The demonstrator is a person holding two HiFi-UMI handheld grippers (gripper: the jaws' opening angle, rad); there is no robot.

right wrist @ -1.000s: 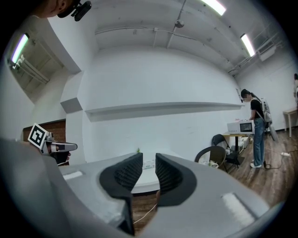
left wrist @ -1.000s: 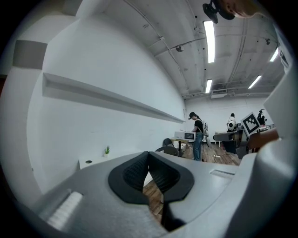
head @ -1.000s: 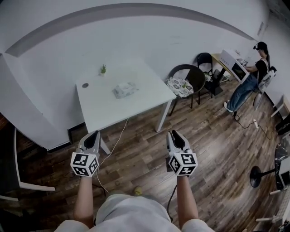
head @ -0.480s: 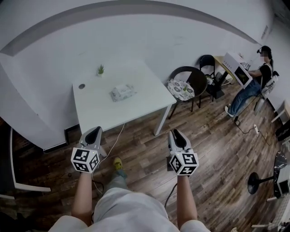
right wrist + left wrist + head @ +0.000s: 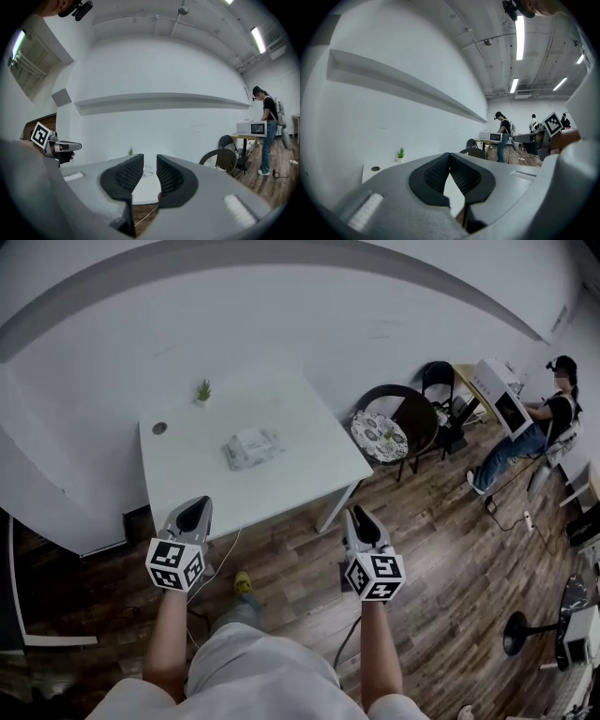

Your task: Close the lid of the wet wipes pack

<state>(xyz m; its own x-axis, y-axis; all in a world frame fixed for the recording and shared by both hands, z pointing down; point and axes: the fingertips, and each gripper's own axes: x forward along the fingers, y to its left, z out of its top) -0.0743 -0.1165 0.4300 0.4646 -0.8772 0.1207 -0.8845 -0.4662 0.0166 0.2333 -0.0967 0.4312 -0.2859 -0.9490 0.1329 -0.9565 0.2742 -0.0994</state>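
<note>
Wet wipes pack [image 5: 251,448] is awaiting closure. Left gripper [image 5: 192,514], jaws together and empty, is sitting nearer, with the pack at its 1 o'clock. Right gripper [image 5: 362,521], jaws apart and empty, is finding it at 10 o'clock. The pack is lying mid-table [image 5: 309,465], untouched, its long axis running 9-to-3. Lid position is not discernible.

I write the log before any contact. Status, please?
Left gripper shut, right gripper open, both empty. Wet wipes pack on table, not yet reached. Nothing in between.
</note>
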